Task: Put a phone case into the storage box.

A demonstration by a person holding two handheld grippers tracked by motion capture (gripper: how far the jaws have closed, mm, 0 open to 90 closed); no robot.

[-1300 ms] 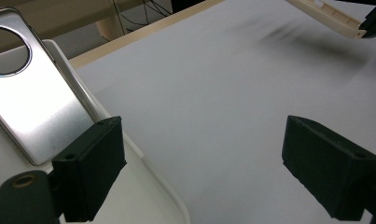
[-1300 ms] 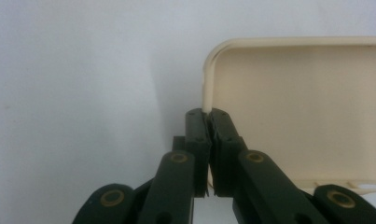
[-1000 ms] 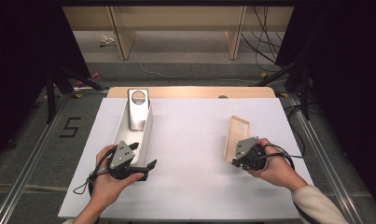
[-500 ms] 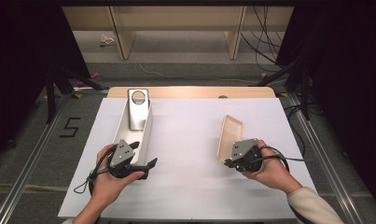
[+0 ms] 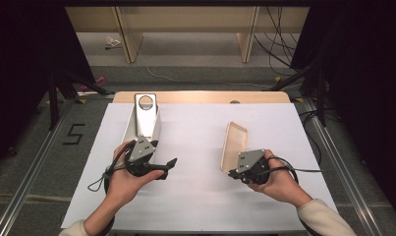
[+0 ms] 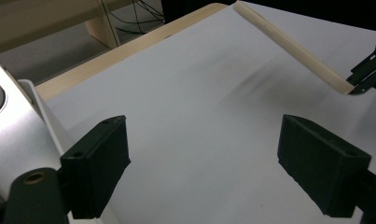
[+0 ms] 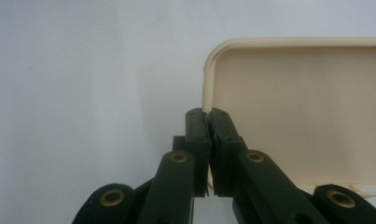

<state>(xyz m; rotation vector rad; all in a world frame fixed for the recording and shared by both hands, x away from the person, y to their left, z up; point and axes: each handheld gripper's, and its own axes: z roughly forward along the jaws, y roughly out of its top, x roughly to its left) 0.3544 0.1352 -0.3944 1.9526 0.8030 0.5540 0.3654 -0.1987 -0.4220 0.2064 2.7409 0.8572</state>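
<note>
The phone case [image 5: 233, 146], cream-coloured, is held tilted up on its long edge at the right side of the white table [image 5: 195, 196], w/ its near rim pinched. In the right gripper view the right gripper [image 7: 208, 116] is seen clamped tight on that rim, so the pick-up is judged done; carrying and setting down are judged left. The left gripper [image 6: 202, 163] is kept w/ jaws wide apart, nothing between them, hovering over bare table approx. beside a white-and-silver stand [image 5: 144, 118] at the left. No contact is made there yet, so any two-handed step is judged not begun.
</note>
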